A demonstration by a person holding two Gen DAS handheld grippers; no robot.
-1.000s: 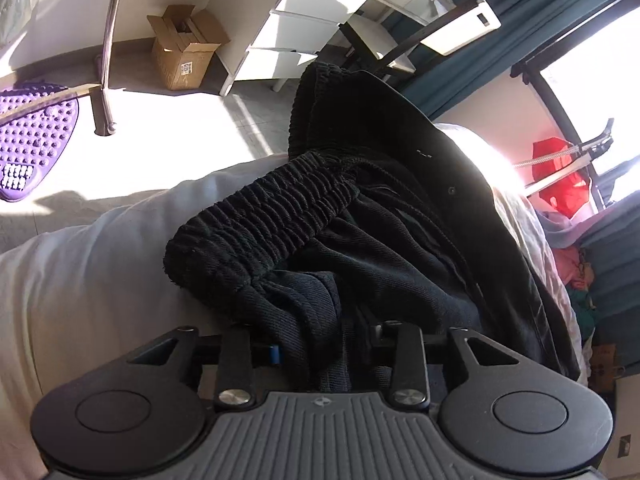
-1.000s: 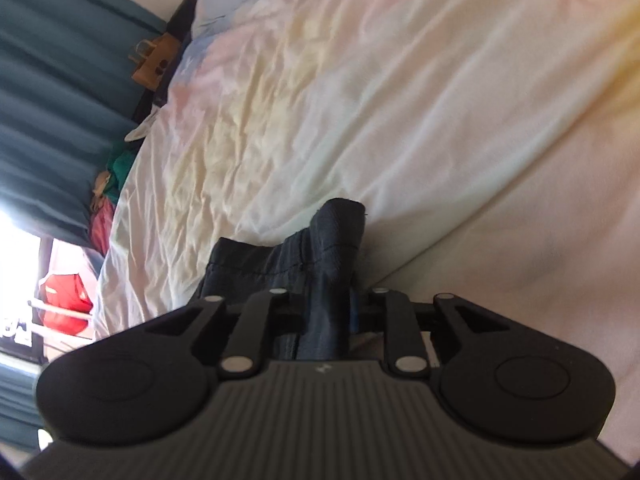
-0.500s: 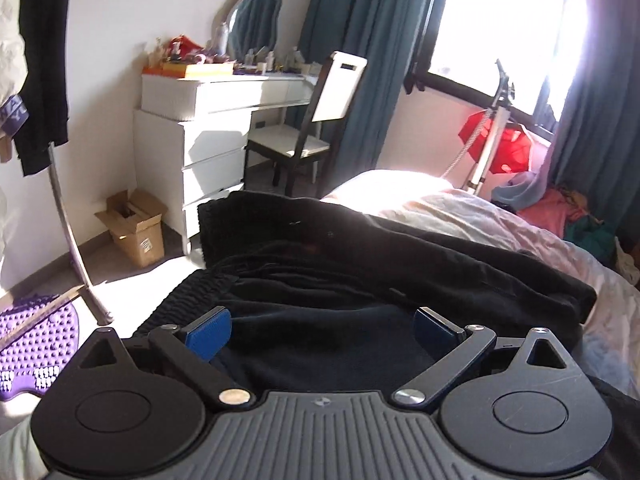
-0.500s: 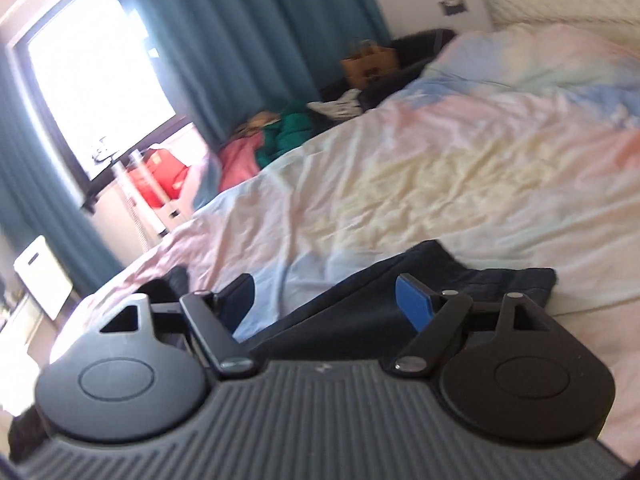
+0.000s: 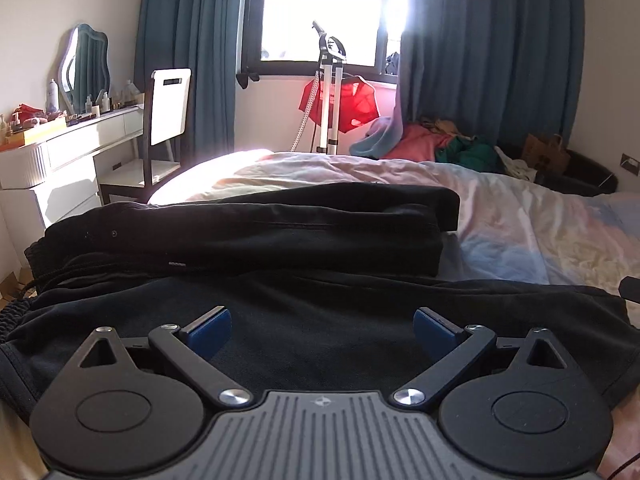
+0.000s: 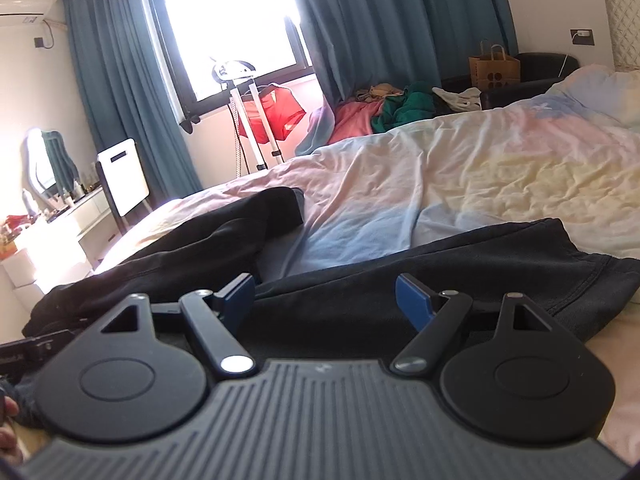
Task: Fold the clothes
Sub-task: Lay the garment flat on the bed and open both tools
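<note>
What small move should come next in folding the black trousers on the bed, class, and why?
Probably lower both claws to the near trouser leg and grip its edge to lay it over the far leg. Both the left claw and the right claw stand open with nothing between them, and the two legs lie flat, side by side, on the bed.

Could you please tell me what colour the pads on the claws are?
Blue pads, clearest in the left wrist view.

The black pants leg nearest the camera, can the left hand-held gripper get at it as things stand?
Probably yes. The left hand-held gripper is open with nothing between its jaws, and the black pants leg lies flat on the bed right in front of it. Nothing sits between them.
</note>
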